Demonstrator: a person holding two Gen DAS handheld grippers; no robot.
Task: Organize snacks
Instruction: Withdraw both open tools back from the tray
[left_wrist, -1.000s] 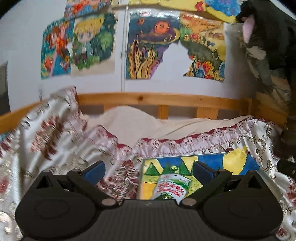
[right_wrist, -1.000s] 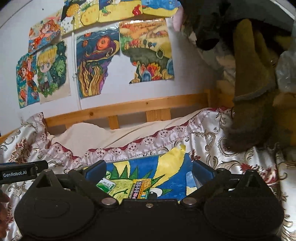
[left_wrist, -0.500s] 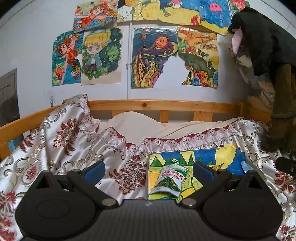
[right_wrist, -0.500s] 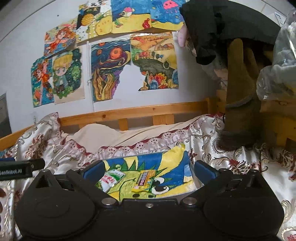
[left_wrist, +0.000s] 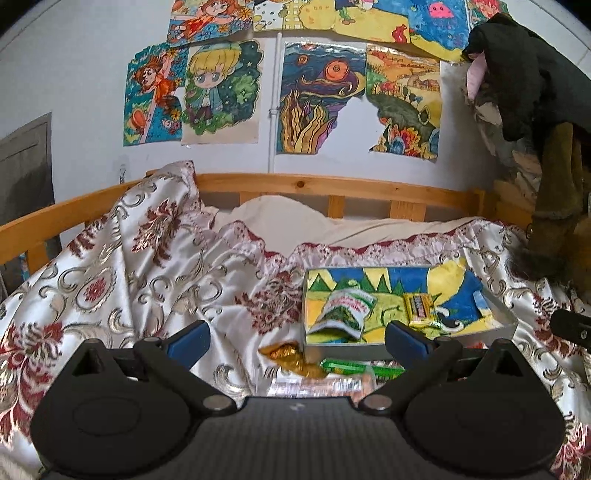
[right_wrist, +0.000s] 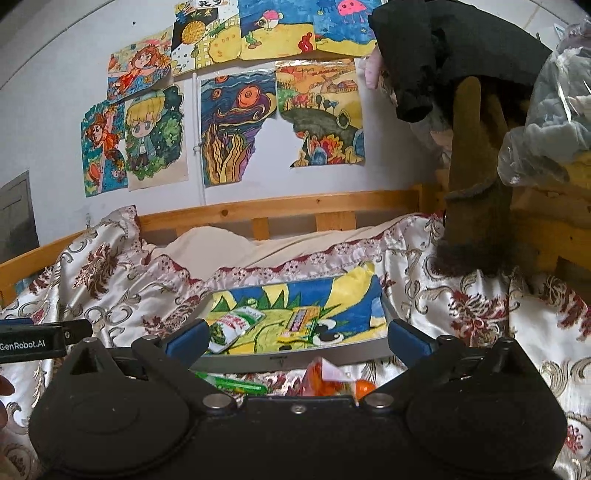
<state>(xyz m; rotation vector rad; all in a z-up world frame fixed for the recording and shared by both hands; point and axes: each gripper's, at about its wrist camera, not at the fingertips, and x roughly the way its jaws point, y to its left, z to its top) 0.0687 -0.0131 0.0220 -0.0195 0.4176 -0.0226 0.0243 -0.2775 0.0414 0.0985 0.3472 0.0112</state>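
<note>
On the bedspread (left_wrist: 155, 273), I am holding the left gripper (left_wrist: 295, 338) and right gripper (right_wrist: 295, 338) wide open, both empty. Green snack packet (left_wrist: 345, 308) and yellow packet (left_wrist: 419, 308) are lying inside the tray (right_wrist: 295, 360); more snacks (left_wrist: 295, 360) are sitting beside its near edge.

Shallow grey painted tray (left_wrist: 406, 338) on floral satin bedspread (left_wrist: 147, 266); green-white pouch (left_wrist: 345, 308) left of yellow packet (left_wrist: 419, 308) inside; possibly gold-wrapped snacks (left_wrist: 288, 356) in front.

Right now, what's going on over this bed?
A person holds both grippers open and empty above the bedspread. The tray with a painted lining already holds a green-and-white snack bag and a yellow packet. A gold wrapper, a green bar and an orange packet lie loose in front of it.
</note>
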